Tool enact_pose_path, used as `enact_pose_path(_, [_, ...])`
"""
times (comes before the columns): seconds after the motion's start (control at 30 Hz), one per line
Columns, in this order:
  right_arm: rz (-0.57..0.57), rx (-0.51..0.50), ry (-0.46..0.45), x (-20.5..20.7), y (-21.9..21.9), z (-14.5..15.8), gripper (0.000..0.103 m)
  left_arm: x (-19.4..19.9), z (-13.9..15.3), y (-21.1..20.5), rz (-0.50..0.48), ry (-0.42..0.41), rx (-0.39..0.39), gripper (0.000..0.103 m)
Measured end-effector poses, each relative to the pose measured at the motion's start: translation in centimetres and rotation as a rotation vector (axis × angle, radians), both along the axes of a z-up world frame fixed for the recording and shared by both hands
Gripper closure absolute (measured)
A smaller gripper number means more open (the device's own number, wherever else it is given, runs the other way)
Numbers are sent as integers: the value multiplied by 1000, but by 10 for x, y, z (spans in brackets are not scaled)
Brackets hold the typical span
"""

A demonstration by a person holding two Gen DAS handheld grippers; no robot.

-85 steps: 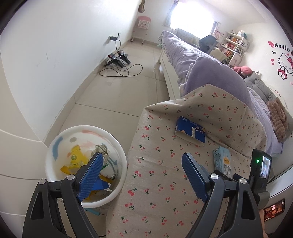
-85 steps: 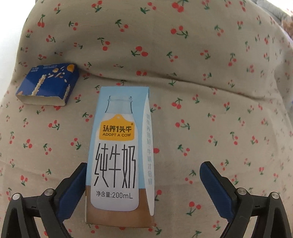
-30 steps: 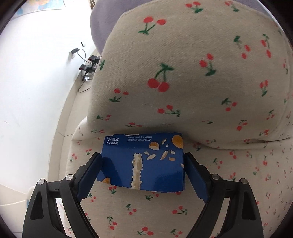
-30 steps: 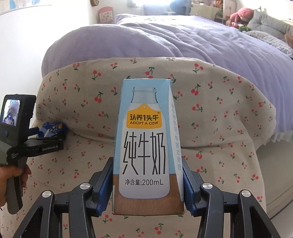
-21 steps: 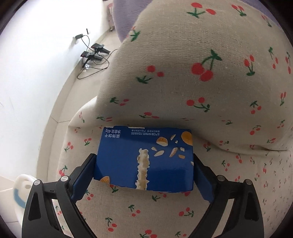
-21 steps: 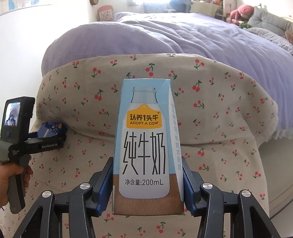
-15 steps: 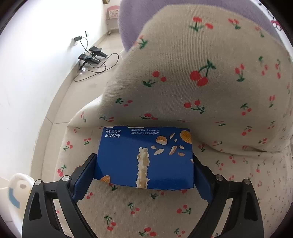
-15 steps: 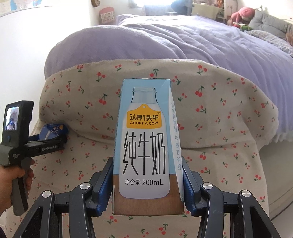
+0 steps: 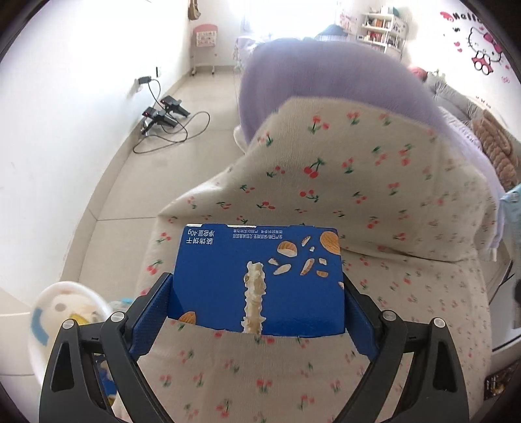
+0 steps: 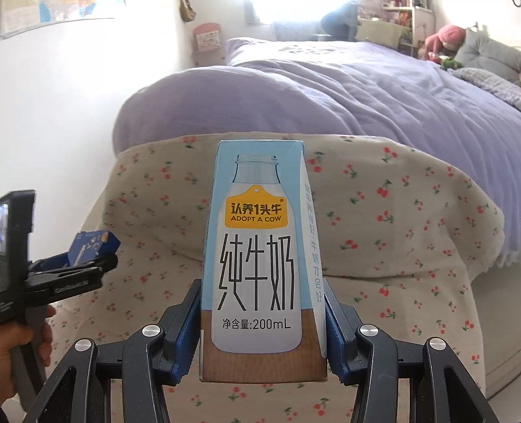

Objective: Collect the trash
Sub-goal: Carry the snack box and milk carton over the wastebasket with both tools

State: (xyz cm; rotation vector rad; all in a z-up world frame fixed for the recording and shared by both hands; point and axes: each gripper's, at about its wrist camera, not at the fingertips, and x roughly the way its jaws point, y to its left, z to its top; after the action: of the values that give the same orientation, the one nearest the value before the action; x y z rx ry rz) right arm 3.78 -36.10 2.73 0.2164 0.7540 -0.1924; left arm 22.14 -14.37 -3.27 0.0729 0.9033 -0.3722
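My left gripper (image 9: 257, 312) is shut on a flat blue biscuit box (image 9: 257, 276) and holds it lifted above the cherry-print cloth (image 9: 358, 182). It also shows in the right wrist view (image 10: 94, 257), with the box (image 10: 91, 245) in it, at the far left. My right gripper (image 10: 262, 328) is shut on a light-blue 200 mL milk carton (image 10: 257, 253), held upright above the cloth (image 10: 407, 227). A white bin with trash (image 9: 62, 312) stands on the floor at the lower left of the left wrist view.
A purple duvet (image 10: 325, 91) covers the bed behind the cloth. Chargers and cables (image 9: 162, 114) lie on the tiled floor by the white wall. Shelves (image 9: 381, 29) and a pink chair (image 9: 203, 35) stand at the far end.
My left gripper closed on the blue box and has lifted it off the cloth and drawn back, bringing the bin into view. My right gripper keeps the carton raised.
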Motion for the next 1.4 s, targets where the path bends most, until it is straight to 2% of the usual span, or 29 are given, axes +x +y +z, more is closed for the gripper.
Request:
enact_pose_path(0.07, [12,-1,-1,0,7,1,47,2,4,9,3,-11,-10,7])
enact_pose_path(0.37, [67,5,-19,1,39,11,47,-36,26,50,33,-49,-54,7])
enact_pose_path(0.63, [131,7,-23,9,77,17,47,-88,46,94,80,-87,-68,7])
enact_pose_path(1.03, [256,-20,-23,31,154,19,47,-99,45,163,175,-107,-60,7])
enact_pose_path(1.4, [349,-23,4,55,218,7,47,-102,38,226,278,-87,-62,7])
